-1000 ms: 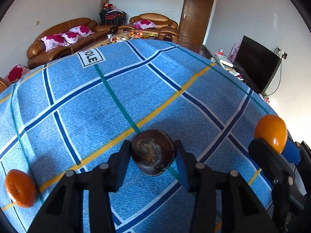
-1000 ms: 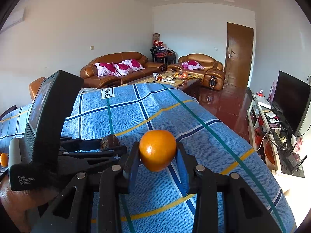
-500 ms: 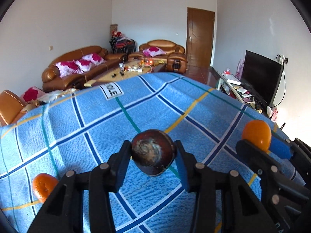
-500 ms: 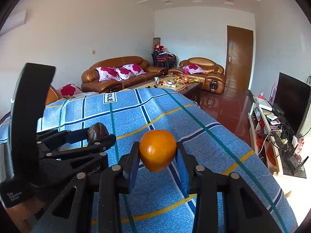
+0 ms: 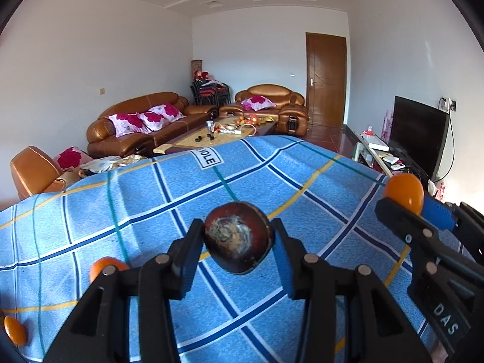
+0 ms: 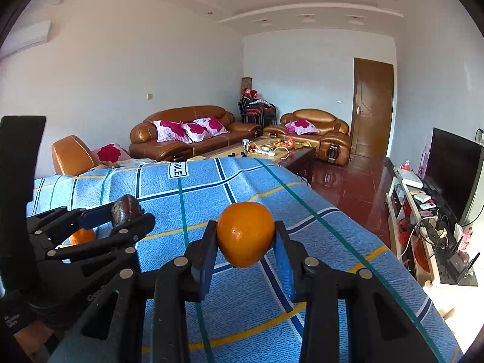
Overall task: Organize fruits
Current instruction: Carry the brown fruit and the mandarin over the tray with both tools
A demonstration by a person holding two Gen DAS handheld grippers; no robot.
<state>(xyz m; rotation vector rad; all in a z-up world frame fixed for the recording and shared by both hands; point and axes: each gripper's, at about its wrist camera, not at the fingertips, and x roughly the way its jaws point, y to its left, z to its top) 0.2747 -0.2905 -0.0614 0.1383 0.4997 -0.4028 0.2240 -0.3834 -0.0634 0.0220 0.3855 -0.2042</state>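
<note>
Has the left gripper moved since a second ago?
Yes. The left gripper, shut on the dark fruit, has shifted right and up against the blue cloth.

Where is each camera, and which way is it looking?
Left wrist: sits on the left gripper, looks along its fingers past the dark fruit over the blue cloth.
Right wrist: sits on the right gripper, holding an orange.
Both face the sofas, and each shows the other gripper.

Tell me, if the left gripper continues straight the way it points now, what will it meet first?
Probably the blue checked cloth. The left gripper, shut on a dark brown fruit, points slightly downward over bare cloth; no other fruit lies in that line. Where exactly it would land is hard to judge.
</note>
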